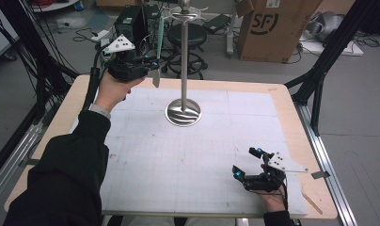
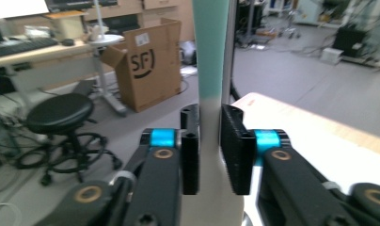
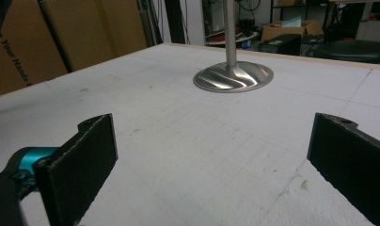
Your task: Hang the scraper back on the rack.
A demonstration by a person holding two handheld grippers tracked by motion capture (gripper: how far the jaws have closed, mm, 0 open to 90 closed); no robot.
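Left tool [image 1: 153, 66] clamped on an upright teal-and-white spatula [image 2: 211, 70], just left of the stand's pole [image 1: 184, 56]; right tool [image 1: 248, 165] hangs wide open over the bench [image 1: 188, 160].

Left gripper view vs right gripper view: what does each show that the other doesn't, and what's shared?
Left gripper view: left gripper with a teal-and-pale utensil between its jaws, and the SF box. Right gripper view: right gripper open over the mat, and the stand's round base. Both: the stand's pole and the table.
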